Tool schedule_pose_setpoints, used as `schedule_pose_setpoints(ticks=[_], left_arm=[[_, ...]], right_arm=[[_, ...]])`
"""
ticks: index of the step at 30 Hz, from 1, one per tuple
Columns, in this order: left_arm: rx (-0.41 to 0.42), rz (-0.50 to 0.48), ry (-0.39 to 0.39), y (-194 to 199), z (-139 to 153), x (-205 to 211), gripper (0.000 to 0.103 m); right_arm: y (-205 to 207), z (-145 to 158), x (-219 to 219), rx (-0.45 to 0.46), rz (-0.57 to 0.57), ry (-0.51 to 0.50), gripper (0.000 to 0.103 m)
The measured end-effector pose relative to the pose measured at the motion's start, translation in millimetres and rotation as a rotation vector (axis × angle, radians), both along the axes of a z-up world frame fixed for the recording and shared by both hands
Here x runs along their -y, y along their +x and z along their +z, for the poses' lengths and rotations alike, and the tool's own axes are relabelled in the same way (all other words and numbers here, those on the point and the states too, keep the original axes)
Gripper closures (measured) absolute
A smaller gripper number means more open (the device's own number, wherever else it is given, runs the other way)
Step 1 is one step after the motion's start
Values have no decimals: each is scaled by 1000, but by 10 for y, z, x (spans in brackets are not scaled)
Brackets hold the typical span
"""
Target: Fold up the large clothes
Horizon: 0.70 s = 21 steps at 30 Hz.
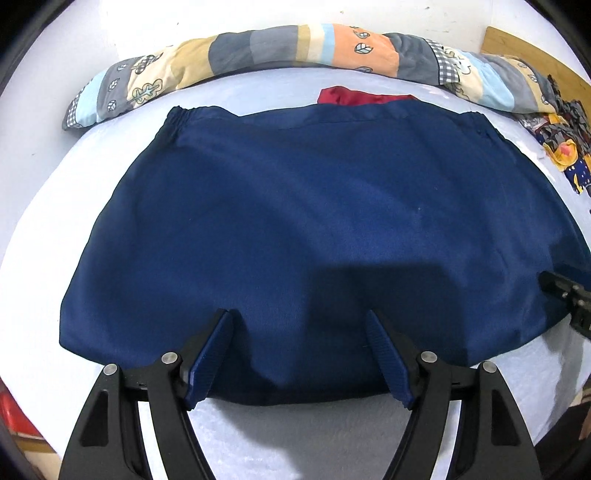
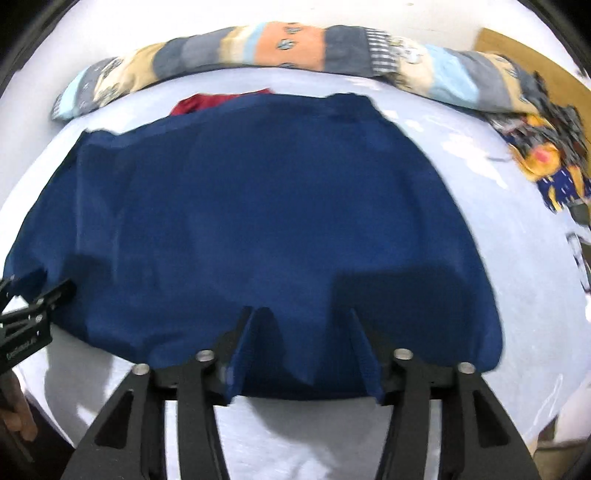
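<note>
Pale blue bedsheet (image 1: 92, 229) carries a dark navy fabric garment (image 1: 314, 221), spread flat at centre. Left gripper (image 1: 299, 354) and right gripper (image 2: 301, 350) gape unclenched over its six-o'clock hem. Pinch both corners evenly, then lift toward twelve o'clock.

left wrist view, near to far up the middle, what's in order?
left gripper, open → navy garment → dark red cloth peeking past its far edge → patchwork quilt roll → white wall.
</note>
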<state>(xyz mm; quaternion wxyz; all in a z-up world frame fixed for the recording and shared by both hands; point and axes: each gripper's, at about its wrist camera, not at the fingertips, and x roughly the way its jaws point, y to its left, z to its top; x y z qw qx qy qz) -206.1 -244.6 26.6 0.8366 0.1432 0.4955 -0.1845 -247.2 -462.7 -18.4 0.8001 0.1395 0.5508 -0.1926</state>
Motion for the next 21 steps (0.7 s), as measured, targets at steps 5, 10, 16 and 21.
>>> schedule_pose_setpoints(ticks=[5,10,16,21], left_arm=[[10,-2,-16,61,-76,13,28],[11,-4,-28,86,-91,6,28],[12,3,-28,91,-98,23,27],[11,6,-30,98,-103,33,26]], right_arm=[[-344,101,483,159,-190,164,47],[-1038,-23,1067,407,-472,567,45],[-1380,-270,1240,503,-616,780,47],[-1410,-220,1117,512,-614,767,45]])
